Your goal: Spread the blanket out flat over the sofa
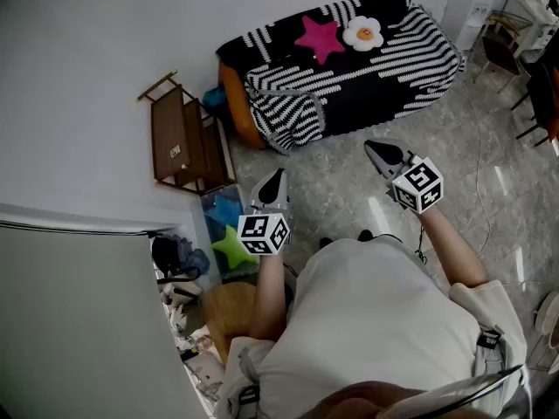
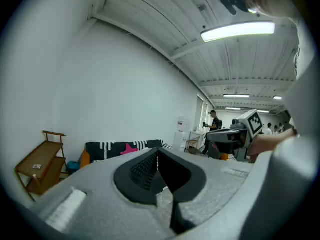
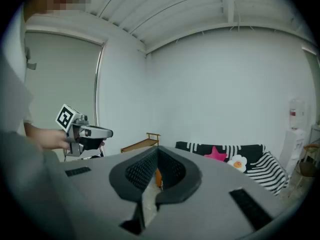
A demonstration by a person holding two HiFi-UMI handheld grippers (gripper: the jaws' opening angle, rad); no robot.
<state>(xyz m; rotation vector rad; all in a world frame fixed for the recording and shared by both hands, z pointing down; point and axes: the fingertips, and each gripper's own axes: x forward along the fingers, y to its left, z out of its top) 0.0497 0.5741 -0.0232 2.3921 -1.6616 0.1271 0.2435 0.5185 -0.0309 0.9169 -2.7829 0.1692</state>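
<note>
The black-and-white striped blanket lies draped over the orange sofa, covering seat, back and arm, with some folds at the left front corner. A pink star cushion and a fried-egg cushion rest on top. Both grippers are held in the air over the floor, well short of the sofa. My left gripper is shut and empty. My right gripper is also shut with nothing in it. The blanket shows far off in the left gripper view, and the blanket likewise in the right gripper view.
A wooden folding rack leans against the wall left of the sofa. A green star cushion and a round wooden stool sit near my left side. A water dispenser and chairs stand to the right. A cable crosses the floor.
</note>
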